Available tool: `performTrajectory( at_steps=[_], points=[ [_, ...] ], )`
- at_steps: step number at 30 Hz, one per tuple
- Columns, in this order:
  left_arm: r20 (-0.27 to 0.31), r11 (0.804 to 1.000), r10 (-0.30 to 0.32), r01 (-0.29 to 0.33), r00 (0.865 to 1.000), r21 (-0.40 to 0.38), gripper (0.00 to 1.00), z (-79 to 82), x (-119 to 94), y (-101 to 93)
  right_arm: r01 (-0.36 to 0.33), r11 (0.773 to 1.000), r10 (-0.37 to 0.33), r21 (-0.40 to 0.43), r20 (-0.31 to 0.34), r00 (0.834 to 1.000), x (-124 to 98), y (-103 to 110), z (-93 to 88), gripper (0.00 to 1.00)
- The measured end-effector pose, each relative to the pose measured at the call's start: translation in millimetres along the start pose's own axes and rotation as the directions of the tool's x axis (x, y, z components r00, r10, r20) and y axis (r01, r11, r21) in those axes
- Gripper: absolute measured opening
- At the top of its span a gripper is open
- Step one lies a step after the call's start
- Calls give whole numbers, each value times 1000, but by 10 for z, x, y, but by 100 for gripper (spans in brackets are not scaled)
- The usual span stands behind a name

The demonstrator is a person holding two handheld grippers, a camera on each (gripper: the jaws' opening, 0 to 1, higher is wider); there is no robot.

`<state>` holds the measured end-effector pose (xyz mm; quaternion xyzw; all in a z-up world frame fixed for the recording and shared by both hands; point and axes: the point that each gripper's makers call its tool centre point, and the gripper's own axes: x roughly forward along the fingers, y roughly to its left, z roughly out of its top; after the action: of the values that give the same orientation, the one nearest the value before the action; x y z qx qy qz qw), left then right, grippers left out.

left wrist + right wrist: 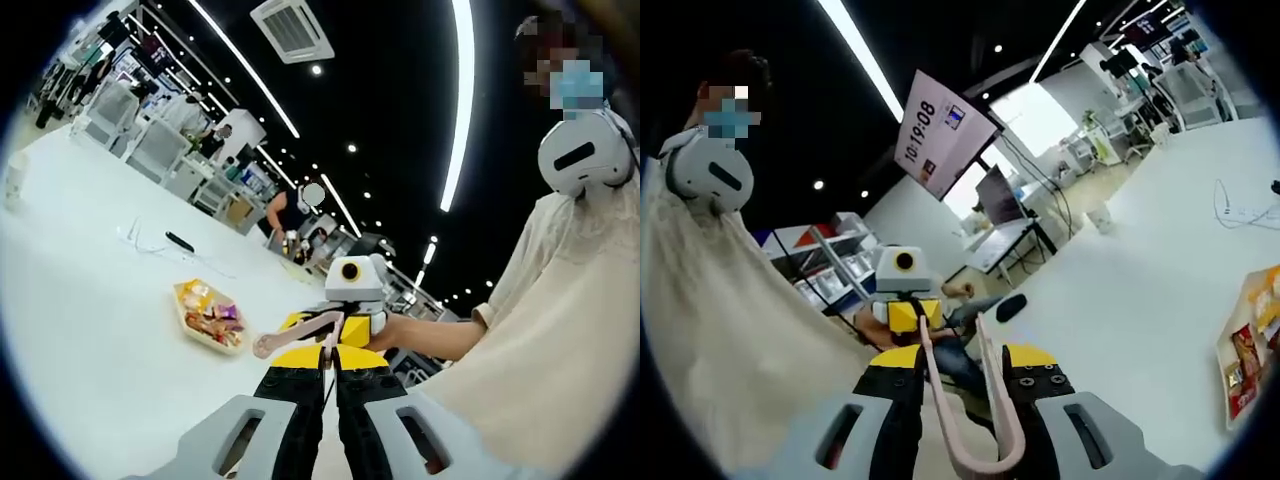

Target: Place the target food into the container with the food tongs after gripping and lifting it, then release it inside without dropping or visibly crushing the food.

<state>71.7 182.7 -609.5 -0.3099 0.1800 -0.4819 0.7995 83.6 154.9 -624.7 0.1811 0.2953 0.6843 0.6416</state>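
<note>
A: Across the wide white surface [90,300], what is there to go on?

B: It runs far back to a row of chairs and desks. A person in a pale top [750,330] stands at the near side holding both tools. On the surface lies a shallow tray [208,316] of packaged snacks, and in the right gripper view its edge sits at the far right. Beyond it are a loose white cable [140,240] and a dark pen-like object [179,241].

A: And the tools?

B: The right hand-held gripper [958,385] is clenched on the pink food tongs [985,410], gripping them near the bend with the two arms pointing away. The left hand-held gripper [325,385] has its jaws nearly together; I cannot tell whether anything is pinched between them. Both are raised and face each other, well apart from the tray.

A: Which step is this, then?

B: I judge it early: the tongs are in hand, but no food is between their tips, and I cannot pick out a separate container. The target food is presumably among the packets in the tray.

A: What does the next move call for?

B: Turning the tongs down toward the tray, opening their tips around one packet, and squeezing gently. Nothing blocks the path, though the packets lie crowded together, so a neighbour could get caught too.
</note>
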Motion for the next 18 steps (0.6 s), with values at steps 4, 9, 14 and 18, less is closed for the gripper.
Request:
performTrajectory(
  at_steps=[4,9,14,18],
  points=[
    [2,1000,-10,10,1000,-8,0,-8,9,6,16,1000,-16,0,-6,1000,-32,-6,-9,31],
    [-9,1000,-21,21,1000,-20,0,-25,41,41,42,999,-42,-8,-14,999,-85,-29,-29,31],
    [-35,999,-34,33,999,-22,0,-49,87,51,70,998,-70,0,-14,997,-214,-68,-94,30],
    [-50,999,-43,41,998,-26,0,-56,129,56,85,996,-84,11,-10,996,-339,-85,-125,28]
  ],
)
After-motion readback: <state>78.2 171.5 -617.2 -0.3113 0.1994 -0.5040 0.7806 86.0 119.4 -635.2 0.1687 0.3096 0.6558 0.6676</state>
